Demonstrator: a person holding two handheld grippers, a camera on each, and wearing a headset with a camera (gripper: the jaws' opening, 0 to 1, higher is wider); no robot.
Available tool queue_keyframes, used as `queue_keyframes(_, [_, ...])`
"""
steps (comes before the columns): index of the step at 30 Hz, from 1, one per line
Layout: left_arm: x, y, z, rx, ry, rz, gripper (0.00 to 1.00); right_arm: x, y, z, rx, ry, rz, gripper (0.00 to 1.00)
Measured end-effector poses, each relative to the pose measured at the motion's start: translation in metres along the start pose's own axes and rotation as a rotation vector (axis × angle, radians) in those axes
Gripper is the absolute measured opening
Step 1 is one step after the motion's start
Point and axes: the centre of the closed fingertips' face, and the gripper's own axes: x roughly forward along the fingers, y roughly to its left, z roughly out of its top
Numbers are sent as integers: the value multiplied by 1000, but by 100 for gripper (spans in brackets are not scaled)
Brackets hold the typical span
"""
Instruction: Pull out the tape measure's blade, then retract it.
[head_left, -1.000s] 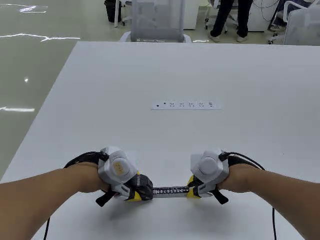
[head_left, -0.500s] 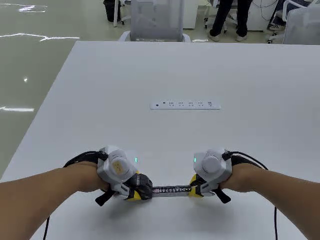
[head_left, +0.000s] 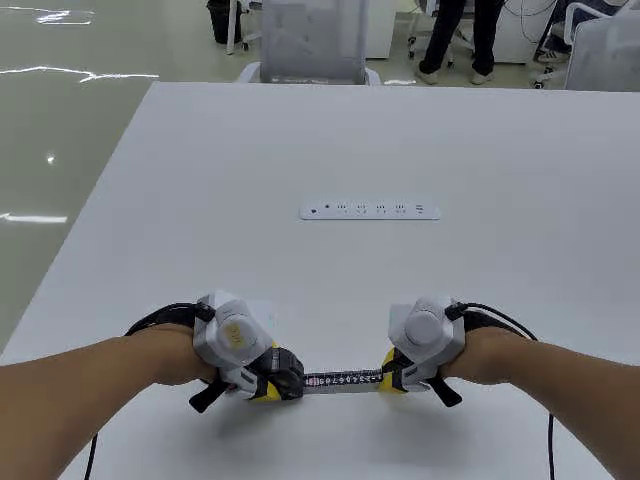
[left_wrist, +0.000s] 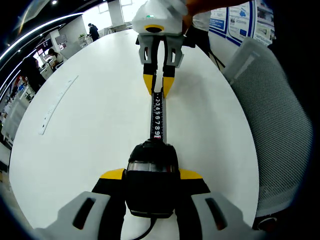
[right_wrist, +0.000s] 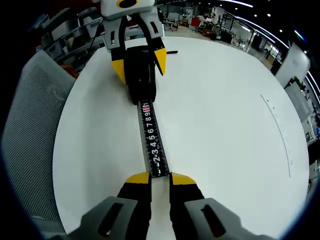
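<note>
The white worktop (head_left: 300, 140) is stretching away from me, and a grey mesh chair (head_left: 313, 40) is standing at its far edge. A white power strip (head_left: 369, 211) is lying flat around the worktop's middle, well apart from my hands.

I am working on the near part of the worktop, with both forearms reaching in from the near edge. My left claw (head_left: 272, 387) is pressing its 2 yellow-tipped jaws against the sides of the black case (head_left: 285, 374), which is sitting between them just above the worktop; whether it is touching the surface I cannot tell. In the left gripper view the case (left_wrist: 151, 175) is sitting between the jaws of the left claw (left_wrist: 152, 174).

My right claw (head_left: 388, 378) is facing the left one, and its jaws are pinching the free end of the blade (head_left: 343, 380). In the right gripper view the right claw (right_wrist: 160, 178) is closing on that end, and the blade (right_wrist: 151, 142) is running straight to the case in the left claw (right_wrist: 139, 65), with the numerals 2 to 9 showing.

In the left gripper view the blade (left_wrist: 157, 117) is spanning the gap to the right claw (left_wrist: 158, 85), low over the worktop.
</note>
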Motion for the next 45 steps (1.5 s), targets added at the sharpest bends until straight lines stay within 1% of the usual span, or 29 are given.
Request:
queue_keyframes(4, [0, 0, 0, 1, 3, -1, 34, 0, 0, 1, -26, 8, -2, 12])
queue_keyframes(5, [0, 0, 0, 2, 4, -1, 34, 1, -1, 1, -49, 7, -6, 13])
queue_keyframes(9, [0, -1, 0, 2, 3, 0, 34, 0, 1, 2, -65, 10, -4, 13])
queue_keyframes(13, [0, -1, 0, 3, 4, -1, 34, 0, 1, 3, -107, 6, 4, 13])
queue_keyframes(17, [0, -1, 0, 2, 3, -2, 34, 0, 2, 3, -115, 1, 16, 14])
queue_keyframes(20, [0, -1, 0, 0, 4, -3, 34, 0, 2, 4, -143, 5, 26, 14])
queue_keyframes(24, [0, -1, 0, -1, 3, -2, 34, -1, 2, 4, -147, -3, 38, 14])
queue_keyframes(28, [0, 0, 0, -3, 1, -2, 34, -1, 1, 4, -140, -34, 47, 14])
queue_keyframes(32, [0, 0, 0, -3, 2, -4, 34, -1, 2, 5, -162, -52, 42, 14])
queue_keyframes(45, [0, -1, 1, -6, 3, -2, 34, -1, 2, 5, -135, -38, 46, 15])
